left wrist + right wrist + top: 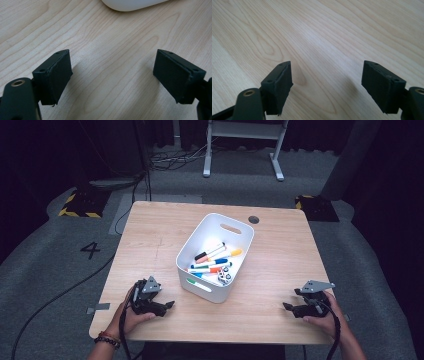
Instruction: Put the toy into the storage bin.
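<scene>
A white plastic bin (200, 288) stands in the middle of the wooden table (280, 265) and holds several coloured markers (216, 257). My left gripper (169, 306) rests low near the table's front left, a little left of the bin, held by a hand; its jaws stand wide apart over bare wood in the left gripper view (112, 75), with the bin's rounded base (132, 4) at the top edge. My right gripper (288, 307) sits at the front right, open, with nothing between its jaws (327, 82).
A round grommet hole (253, 219) lies at the table's far edge behind the bin. Beyond the table are a grey floor, cables (175, 157) and a white desk frame (243, 147). A floor mark "4" (90, 250) is at the left.
</scene>
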A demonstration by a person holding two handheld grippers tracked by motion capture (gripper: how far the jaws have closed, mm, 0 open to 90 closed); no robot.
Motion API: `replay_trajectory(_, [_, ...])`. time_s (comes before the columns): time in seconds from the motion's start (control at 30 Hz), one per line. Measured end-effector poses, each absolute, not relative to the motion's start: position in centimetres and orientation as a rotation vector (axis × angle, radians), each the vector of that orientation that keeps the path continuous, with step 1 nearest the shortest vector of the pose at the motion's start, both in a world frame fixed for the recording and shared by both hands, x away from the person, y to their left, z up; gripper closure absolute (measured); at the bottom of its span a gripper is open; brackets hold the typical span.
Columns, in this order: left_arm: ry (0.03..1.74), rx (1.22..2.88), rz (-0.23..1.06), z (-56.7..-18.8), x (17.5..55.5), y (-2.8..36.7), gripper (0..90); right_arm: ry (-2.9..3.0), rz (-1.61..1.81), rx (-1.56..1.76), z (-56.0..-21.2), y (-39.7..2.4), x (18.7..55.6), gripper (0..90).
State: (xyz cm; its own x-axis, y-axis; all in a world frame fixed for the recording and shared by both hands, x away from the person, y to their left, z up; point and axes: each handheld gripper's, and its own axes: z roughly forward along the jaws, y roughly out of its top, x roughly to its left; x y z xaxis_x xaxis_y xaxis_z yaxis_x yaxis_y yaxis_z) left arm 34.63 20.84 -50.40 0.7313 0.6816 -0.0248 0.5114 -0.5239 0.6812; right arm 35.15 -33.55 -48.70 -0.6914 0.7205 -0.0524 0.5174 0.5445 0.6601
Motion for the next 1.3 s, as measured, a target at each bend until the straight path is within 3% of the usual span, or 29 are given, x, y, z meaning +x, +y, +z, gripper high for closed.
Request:
replay_trajectory(0.27, [0.891, 2.25, 0.328, -50.4, 34.7, 20.9, 15.3, 2.335, 1.044, 1.098, -50.4, -35.7, 34.1, 22.9])
replay_trajectory(1.3, [0.897, 2.244, 0.326, -50.4, 34.7, 20.9, 15.2, 2.319, 1.045, 1.116, -50.4, -35.7, 33.9, 22.5])
